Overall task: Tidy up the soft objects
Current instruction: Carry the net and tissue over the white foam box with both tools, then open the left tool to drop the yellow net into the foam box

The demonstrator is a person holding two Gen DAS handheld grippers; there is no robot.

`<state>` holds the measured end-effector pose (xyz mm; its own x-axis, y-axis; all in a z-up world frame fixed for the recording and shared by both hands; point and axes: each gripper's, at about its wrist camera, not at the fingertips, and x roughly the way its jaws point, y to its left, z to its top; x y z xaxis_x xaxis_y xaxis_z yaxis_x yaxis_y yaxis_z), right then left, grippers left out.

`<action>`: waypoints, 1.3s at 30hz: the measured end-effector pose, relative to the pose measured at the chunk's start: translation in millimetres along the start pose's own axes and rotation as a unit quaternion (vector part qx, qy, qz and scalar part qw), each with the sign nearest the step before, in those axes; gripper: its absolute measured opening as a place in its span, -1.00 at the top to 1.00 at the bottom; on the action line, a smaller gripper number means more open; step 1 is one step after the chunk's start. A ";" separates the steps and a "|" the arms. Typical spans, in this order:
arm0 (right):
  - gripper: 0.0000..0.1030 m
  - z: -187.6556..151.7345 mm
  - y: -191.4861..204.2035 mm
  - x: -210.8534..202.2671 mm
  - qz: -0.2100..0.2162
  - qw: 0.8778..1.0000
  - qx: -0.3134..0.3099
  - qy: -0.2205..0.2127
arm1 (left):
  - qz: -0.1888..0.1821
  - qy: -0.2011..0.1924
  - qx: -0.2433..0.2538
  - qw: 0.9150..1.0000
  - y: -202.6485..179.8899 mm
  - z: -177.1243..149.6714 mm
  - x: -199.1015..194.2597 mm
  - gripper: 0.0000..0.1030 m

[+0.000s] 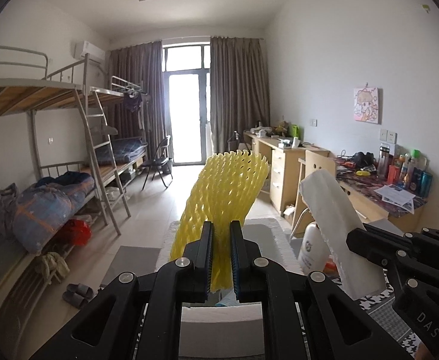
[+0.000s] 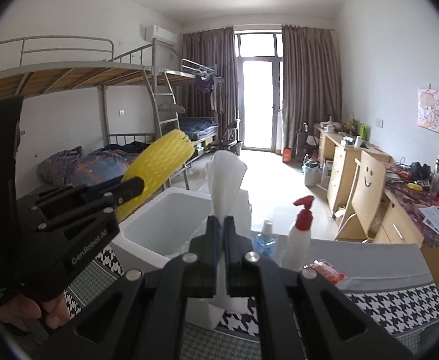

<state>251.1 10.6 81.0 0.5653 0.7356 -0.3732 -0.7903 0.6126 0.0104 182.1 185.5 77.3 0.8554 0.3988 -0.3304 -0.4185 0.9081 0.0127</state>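
Note:
My left gripper (image 1: 221,234) is shut on a yellow foam net sleeve (image 1: 224,192) and holds it upright in the air; the sleeve also shows in the right wrist view (image 2: 159,162). My right gripper (image 2: 221,225) is shut on a white foam sheet (image 2: 225,177), which also shows in the left wrist view (image 1: 336,210). Both are held above a white foam box (image 2: 159,225) that stands open on a houndstooth table cover (image 2: 393,303). The left gripper (image 2: 129,190) shows at the left of the right wrist view.
A white spray bottle with a red nozzle (image 2: 300,234), a small blue bottle (image 2: 266,240) and a red packet (image 2: 324,270) stand to the right of the box. Bunk beds (image 1: 54,180) line the left wall, desks (image 1: 282,162) the right.

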 end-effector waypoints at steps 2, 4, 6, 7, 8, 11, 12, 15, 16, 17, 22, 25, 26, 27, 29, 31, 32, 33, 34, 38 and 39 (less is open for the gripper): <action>0.89 2.2 3.5 5.0 0.005 1.000 -0.004 0.001 | 0.003 0.003 -0.001 1.000 2.1 -1.0 2.6 0.78; 0.89 3.1 6.2 8.4 0.008 1.000 -0.008 0.004 | 0.006 0.007 -0.003 1.000 5.9 -2.0 5.5 0.78; 0.89 3.8 8.4 13.2 0.014 1.000 -0.009 0.004 | 0.008 0.009 -0.005 1.000 8.8 -3.8 7.7 0.78; 0.89 3.8 9.3 14.6 0.016 1.000 -0.008 0.004 | 0.009 0.011 -0.006 1.000 8.7 -3.9 9.0 0.78; 0.89 4.0 10.1 16.4 0.019 1.000 -0.007 0.005 | 0.011 0.014 -0.007 1.000 10.1 -4.9 10.9 0.78; 0.89 3.0 13.4 23.3 0.026 1.000 -0.010 0.010 | 0.009 0.021 -0.008 1.000 11.1 -6.1 15.8 0.78; 0.89 3.7 12.9 26.3 0.024 1.000 -0.011 0.012 | 0.006 0.024 -0.009 1.000 11.9 -6.5 18.1 0.78; 0.88 4.6 12.5 31.4 0.023 1.000 -0.012 0.015 | 0.000 0.035 -0.007 0.999 11.4 -6.8 27.0 0.78; 0.88 4.6 11.8 34.1 0.021 1.000 -0.012 0.017 | -0.001 0.037 -0.007 0.999 11.8 -6.9 29.2 0.78; 0.88 4.6 11.3 35.5 0.020 1.000 -0.011 0.019 | -0.002 0.042 -0.007 0.999 12.8 -7.4 32.5 0.78; 0.89 5.9 11.1 43.2 0.021 0.999 -0.009 0.027 | -0.005 0.056 -0.010 0.998 16.8 -9.5 43.0 0.78; 0.88 5.7 10.6 46.7 0.018 0.999 -0.011 0.031 | -0.005 0.065 -0.009 0.998 17.6 -12.1 50.0 0.78; 0.88 5.1 9.3 47.6 0.018 0.999 -0.010 0.033 | -0.007 0.069 -0.010 0.998 18.1 -13.0 51.8 0.77; 0.89 5.0 8.8 49.0 0.018 0.999 -0.009 0.035 | -0.010 0.071 -0.012 0.997 18.3 -13.8 53.6 0.77; 0.89 5.2 8.1 50.9 0.018 0.999 -0.006 0.039 | -0.013 0.077 -0.011 0.997 17.8 -16.2 57.6 0.75; 0.89 5.5 7.6 51.6 0.018 0.999 -0.007 0.041 | -0.017 0.086 -0.009 0.996 18.7 -18.0 62.3 0.63; 0.89 5.2 7.2 51.3 0.016 0.999 -0.007 0.041 | -0.020 0.091 -0.010 0.996 19.2 -19.0 64.2 0.46; 0.89 5.2 6.9 51.2 0.015 0.999 -0.006 0.041 | -0.022 0.094 -0.012 0.995 19.9 -19.2 65.2 0.27; 0.88 5.4 6.4 50.9 0.016 0.999 -0.004 0.041 | -0.022 0.095 -0.015 0.995 20.8 -19.6 66.4 0.16; 0.88 5.8 5.0 50.3 0.009 0.999 -0.002 0.043 | -0.014 0.094 -0.021 0.995 25.1 -19.6 64.4 -0.43; 0.88 5.7 4.9 50.2 0.009 0.999 -0.001 0.044 | -0.011 0.093 -0.020 0.995 26.2 -19.3 62.8 -0.49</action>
<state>276.9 52.2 67.6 0.5276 0.7188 -0.4528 -0.8013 0.5980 0.0156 219.0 231.9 38.7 0.7952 0.3442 -0.4992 -0.4143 0.9096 -0.0327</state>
